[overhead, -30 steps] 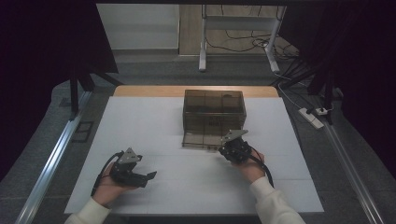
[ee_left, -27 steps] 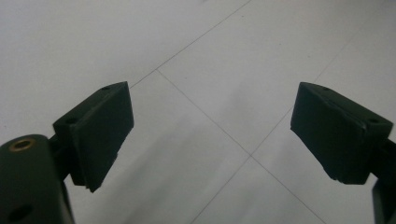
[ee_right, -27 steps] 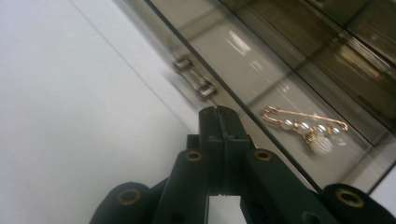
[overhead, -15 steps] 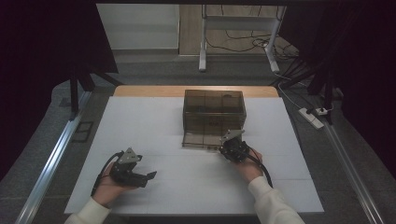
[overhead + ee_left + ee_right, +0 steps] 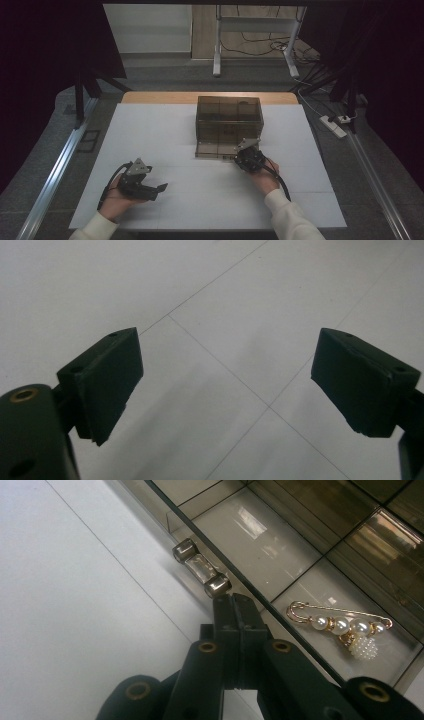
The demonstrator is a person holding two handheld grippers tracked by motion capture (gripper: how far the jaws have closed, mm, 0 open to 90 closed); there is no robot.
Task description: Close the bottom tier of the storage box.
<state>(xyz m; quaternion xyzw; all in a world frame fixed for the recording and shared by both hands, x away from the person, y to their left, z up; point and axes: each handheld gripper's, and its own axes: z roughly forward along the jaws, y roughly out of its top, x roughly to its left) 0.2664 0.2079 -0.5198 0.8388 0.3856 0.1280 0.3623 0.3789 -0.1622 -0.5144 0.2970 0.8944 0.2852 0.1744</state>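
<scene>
In the high view, the smoky brown transparent plastic drawer box (image 5: 229, 122) stands on the white desk (image 5: 160, 135), toward its far middle, with its bottom drawer (image 5: 216, 150) pulled out toward the person. The right hand-held gripper (image 5: 243, 152) sits at the front right corner of that open drawer, a little nearer to the drawer front than a second ago, when it lay slightly farther right and lower on the desk. The left hand-held gripper (image 5: 159, 188) rests on the near left of the desk, well apart from the box, in the same spot as before.

In the left gripper view, the left hand-held gripper (image 5: 227, 377) has its two black jaws spread wide, with nothing but the bare desk surface (image 5: 235, 305) between them.

In the right gripper view, the right hand-held gripper (image 5: 235, 602) has its jaws pressed fully together with nothing between them. Its tip is just beside one metal end cap of the small clear cylindrical drawer handle (image 5: 201, 568). Inside a drawer compartment to the right lies a gold safety-pin brooch strung with white pearls (image 5: 345, 626).
</scene>
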